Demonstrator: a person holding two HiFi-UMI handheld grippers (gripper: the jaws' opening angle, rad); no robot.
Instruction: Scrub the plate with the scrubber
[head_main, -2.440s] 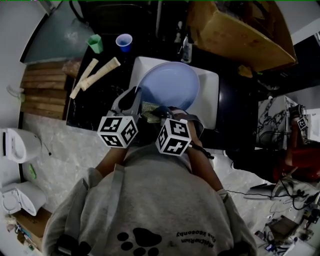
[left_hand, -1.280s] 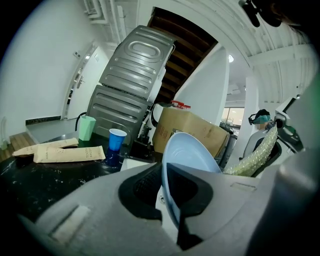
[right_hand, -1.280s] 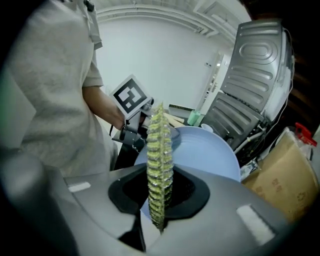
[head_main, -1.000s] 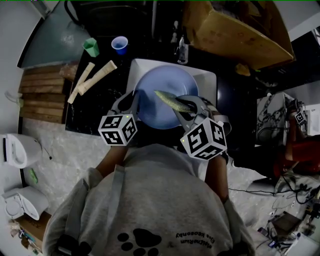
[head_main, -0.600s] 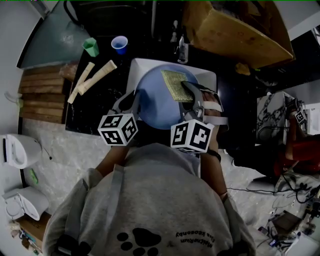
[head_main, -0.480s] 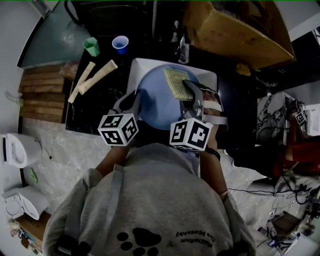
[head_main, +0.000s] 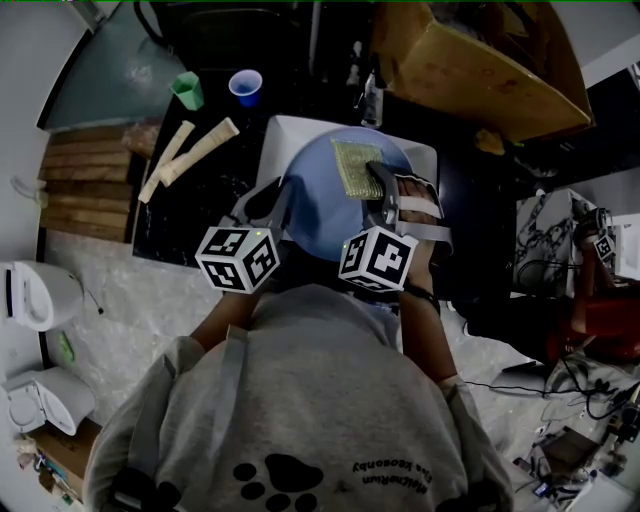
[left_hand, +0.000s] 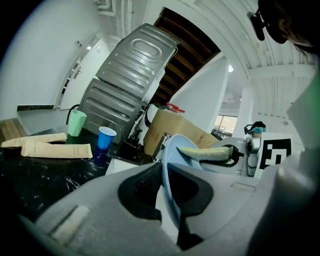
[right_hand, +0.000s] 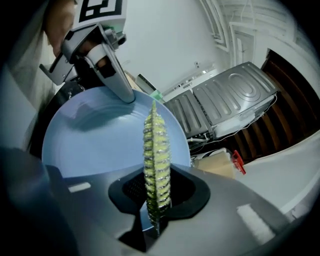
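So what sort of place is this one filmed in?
Likely a makeshift kitchen corner in a lab or workshop: a white basin with a plate on a dark counter, a blue cup beside it, and loose cables on the floor at right.

The plate (head_main: 315, 205) hides most of the white basin (head_main: 274, 135) under it, and the cardboard box (head_main: 470, 70) runs off the picture's top edge.

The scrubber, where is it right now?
In the head view, the scrubber lies against the upper right part of the plate, pinched in the right gripper.
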